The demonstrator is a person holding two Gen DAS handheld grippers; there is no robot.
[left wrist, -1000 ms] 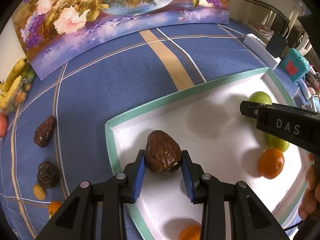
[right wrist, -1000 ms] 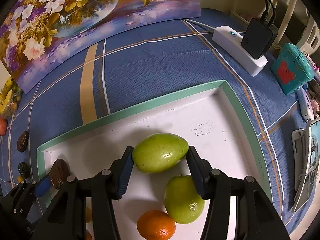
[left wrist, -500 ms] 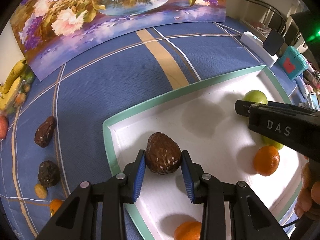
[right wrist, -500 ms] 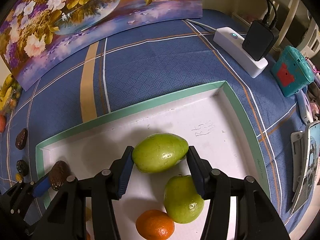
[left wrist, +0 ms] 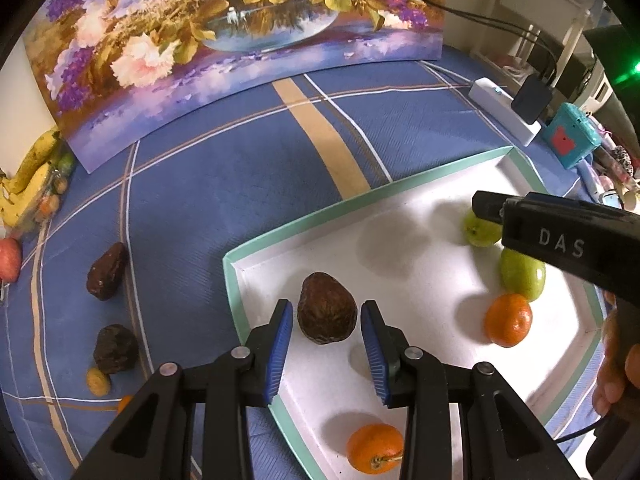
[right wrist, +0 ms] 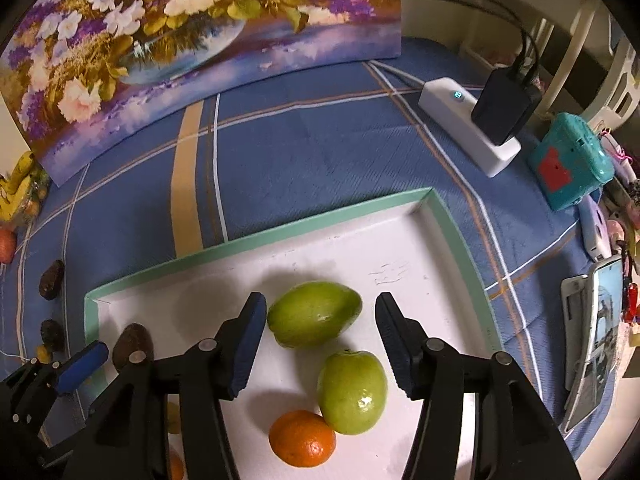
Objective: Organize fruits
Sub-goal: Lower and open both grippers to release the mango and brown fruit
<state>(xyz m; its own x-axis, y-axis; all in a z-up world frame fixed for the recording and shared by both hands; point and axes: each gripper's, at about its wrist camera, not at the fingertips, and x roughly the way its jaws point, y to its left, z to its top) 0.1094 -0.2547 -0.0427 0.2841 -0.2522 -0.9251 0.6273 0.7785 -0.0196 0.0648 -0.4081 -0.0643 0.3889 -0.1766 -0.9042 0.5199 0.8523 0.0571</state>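
A wrinkled brown fruit rests on the white tray near its left corner. My left gripper is open around it, a thin gap showing at each blue pad. In the right wrist view an oval green fruit lies on the tray. My right gripper is open around it, its jaws opening and the right pad well off the skin. A round green fruit and an orange lie just below. A second orange sits by the tray's near rim.
Two brown fruits and a small yellow one lie on the blue cloth left of the tray. Bananas and a red apple sit far left. A power strip, teal box and phone line the right side.
Both pairs of pads have drawn away from their fruit. The brown fruit and the oval green fruit, gripped before, now lie free on the tray between the fingers.
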